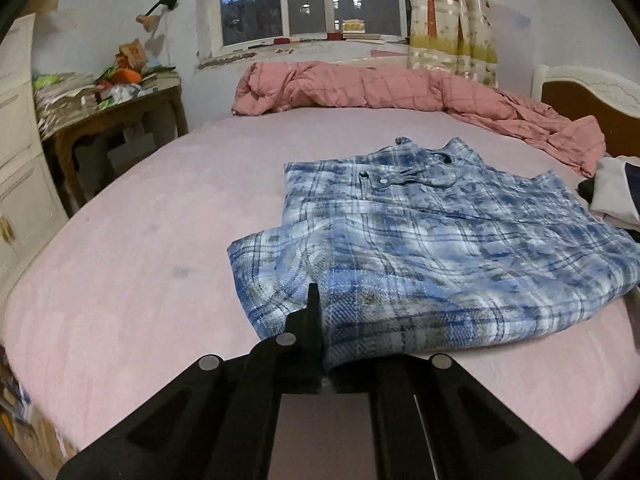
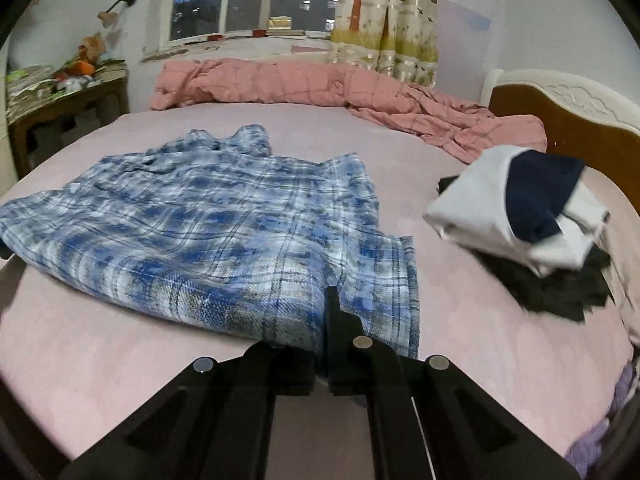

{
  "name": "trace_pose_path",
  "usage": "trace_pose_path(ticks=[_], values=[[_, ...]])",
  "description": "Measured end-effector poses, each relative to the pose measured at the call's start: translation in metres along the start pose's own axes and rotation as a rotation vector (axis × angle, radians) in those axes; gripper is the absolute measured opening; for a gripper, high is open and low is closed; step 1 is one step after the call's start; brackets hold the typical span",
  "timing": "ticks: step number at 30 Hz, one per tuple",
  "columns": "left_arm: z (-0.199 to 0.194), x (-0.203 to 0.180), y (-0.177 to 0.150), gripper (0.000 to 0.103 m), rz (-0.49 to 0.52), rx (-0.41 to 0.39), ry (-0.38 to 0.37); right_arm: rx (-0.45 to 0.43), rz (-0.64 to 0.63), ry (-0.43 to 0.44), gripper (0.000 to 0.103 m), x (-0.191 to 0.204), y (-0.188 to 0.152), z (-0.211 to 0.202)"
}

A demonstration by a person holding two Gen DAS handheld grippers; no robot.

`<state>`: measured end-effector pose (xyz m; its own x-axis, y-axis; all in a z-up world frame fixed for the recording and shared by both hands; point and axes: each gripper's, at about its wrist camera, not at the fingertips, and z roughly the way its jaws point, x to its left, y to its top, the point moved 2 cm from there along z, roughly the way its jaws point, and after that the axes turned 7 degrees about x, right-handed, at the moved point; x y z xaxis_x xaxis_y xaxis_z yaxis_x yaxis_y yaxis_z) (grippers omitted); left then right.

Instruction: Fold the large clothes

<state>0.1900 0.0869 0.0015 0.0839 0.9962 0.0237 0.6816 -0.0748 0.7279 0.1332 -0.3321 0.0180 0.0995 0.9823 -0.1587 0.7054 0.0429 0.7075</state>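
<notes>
Plaid shirt (image 1: 420, 240) lies on the bed (image 1: 140, 240), partly folded, collar toward the window (image 1: 312, 0). Left tool (image 1: 320, 320) clamped tight on the shirt's near hem, at the corner farther from the headboard (image 2: 560, 120). Right tool (image 2: 326, 320) likewise clamped on the near hem, at the corner nearer the headboard. Folded clothes (image 2: 516, 216) sit between shirt and headboard. Pink duvet (image 1: 400, 88) bunched below the window.

shirt (image 1: 420, 240): 1 | quilt (image 1: 400, 88): 1 | bed (image 1: 140, 240): 1 | clothes pile (image 2: 532, 224) at 3 o'clock: 1 | grippers: 2 (left (image 1: 316, 304), right (image 2: 330, 304)) | lamp (image 1: 154, 16): 1
</notes>
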Motion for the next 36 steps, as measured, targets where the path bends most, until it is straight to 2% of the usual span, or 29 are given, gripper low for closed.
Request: trace_pose_path(ticks=[4, 7, 9, 11, 15, 17, 19, 23, 26, 33, 36], values=[[-0.012, -0.004, -0.010, 0.003, 0.038, 0.021, 0.015, 0.038, -0.067, -0.026, 0.004, 0.007, -0.018, -0.019], [-0.012, -0.006, 0.003, 0.003, 0.027, 0.019, 0.016, 0.046, -0.065, -0.023, 0.004, -0.002, -0.006, -0.017], [-0.012, -0.005, 0.020, 0.003, 0.005, 0.005, 0.002, 0.038, -0.010, 0.013, 0.004, -0.011, 0.011, -0.014], [-0.006, -0.008, 0.046, 0.003, 0.003, -0.013, 0.018, 0.020, 0.025, 0.025, 0.004, -0.015, 0.031, -0.012], [0.014, -0.020, 0.093, 0.003, 0.029, -0.031, 0.091, -0.040, 0.030, -0.041, 0.004, -0.010, 0.079, 0.003], [0.036, -0.027, 0.120, 0.003, 0.035, -0.018, 0.140, -0.043, 0.050, -0.065, 0.004, -0.008, 0.107, 0.020], [0.067, -0.031, 0.142, 0.003, 0.048, 0.053, 0.193, -0.031, 0.070, -0.084, 0.004, -0.009, 0.129, 0.039], [0.132, -0.029, 0.174, 0.003, 0.015, 0.170, 0.204, 0.016, 0.053, -0.126, 0.004, -0.004, 0.166, 0.094], [0.169, -0.029, 0.181, 0.003, -0.002, 0.229, 0.188, 0.062, 0.023, -0.149, 0.004, 0.004, 0.180, 0.143], [0.215, -0.038, 0.173, 0.004, 0.046, 0.236, 0.237, 0.099, 0.054, -0.132, 0.004, 0.009, 0.185, 0.200], [0.223, -0.037, 0.167, 0.004, 0.029, 0.204, 0.214, 0.083, 0.047, -0.138, 0.004, 0.012, 0.178, 0.211]])
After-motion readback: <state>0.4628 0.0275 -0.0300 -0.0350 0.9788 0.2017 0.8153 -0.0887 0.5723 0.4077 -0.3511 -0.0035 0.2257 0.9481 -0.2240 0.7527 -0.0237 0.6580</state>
